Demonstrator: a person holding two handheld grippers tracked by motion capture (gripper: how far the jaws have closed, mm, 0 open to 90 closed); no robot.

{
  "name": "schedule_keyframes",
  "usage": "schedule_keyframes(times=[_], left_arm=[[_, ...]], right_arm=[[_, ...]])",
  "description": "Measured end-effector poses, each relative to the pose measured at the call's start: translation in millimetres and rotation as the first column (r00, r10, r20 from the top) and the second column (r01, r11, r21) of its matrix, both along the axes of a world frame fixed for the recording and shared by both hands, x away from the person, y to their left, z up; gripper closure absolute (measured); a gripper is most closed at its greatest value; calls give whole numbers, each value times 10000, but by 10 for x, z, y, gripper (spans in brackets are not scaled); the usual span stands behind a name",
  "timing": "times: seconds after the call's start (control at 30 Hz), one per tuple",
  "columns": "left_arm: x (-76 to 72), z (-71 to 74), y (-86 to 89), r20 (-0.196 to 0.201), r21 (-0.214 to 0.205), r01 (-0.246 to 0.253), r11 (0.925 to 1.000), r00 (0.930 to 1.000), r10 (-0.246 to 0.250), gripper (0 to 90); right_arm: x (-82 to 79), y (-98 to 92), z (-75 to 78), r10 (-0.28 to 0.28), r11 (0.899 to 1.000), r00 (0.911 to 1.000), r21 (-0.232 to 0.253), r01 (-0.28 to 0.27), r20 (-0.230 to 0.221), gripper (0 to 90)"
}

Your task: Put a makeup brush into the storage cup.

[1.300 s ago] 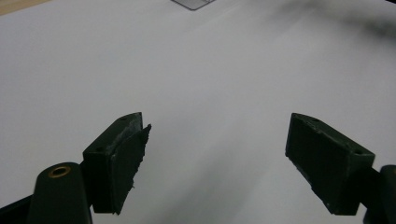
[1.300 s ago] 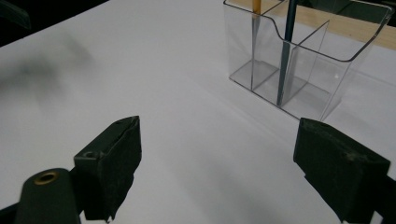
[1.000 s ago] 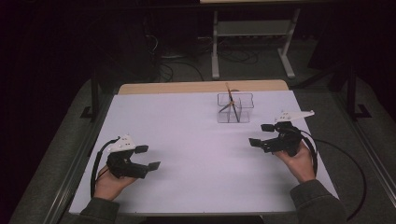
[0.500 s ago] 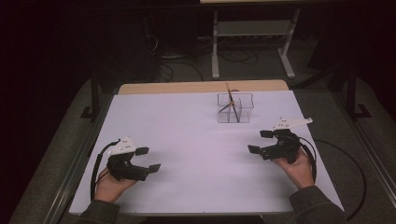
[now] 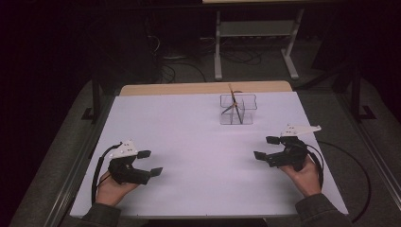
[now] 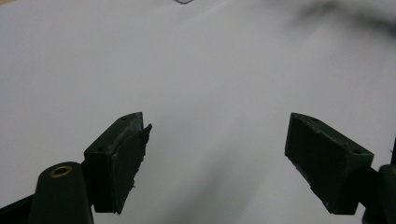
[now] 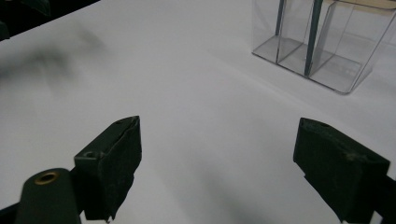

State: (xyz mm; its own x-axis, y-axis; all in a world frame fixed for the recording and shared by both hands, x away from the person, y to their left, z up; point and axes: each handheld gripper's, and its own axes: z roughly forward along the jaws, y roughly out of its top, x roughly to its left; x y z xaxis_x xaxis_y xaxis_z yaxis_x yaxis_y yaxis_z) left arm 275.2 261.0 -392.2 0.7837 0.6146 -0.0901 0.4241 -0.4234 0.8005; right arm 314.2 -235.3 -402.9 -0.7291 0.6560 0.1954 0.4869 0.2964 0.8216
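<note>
White table (image 5: 198, 156), dark room, clear organizer (image 5: 238, 109), both grippers' jaws spread.

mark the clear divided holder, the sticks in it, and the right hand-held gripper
clear divided holder (image 5: 247, 117), high view, front wall.
sticks (image 7: 312, 32), right gripper view, shaft of one stick.
right hand-held gripper (image 5: 265, 147), high view, midway between its open fingertips.

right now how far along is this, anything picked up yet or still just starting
Looks like the very start. Done: nothing visibly; the pencils stand in the clear divided holder at the table's far side. In hand: nothing; the left gripper and right gripper sit near the front edge, jaws wide apart and empty. Left: probably everything, likely beginning with a reach toward the holder, nearest the right gripper.
</note>
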Motion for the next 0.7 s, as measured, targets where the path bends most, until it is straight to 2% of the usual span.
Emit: schedule_keyframes(times=[0.17,0.7], left_arm=[[-6,-15,0,-49,30,-7,10000,10000,7,198],[-55,-60,19,-145,-38,35,10000,9999,-36,200]], right_arm=[[-43,-19,-34,-69,10000,9998,69,70,-161,145],[-171,-21,-73,25,10000,10000,57,-25,-40,144]])
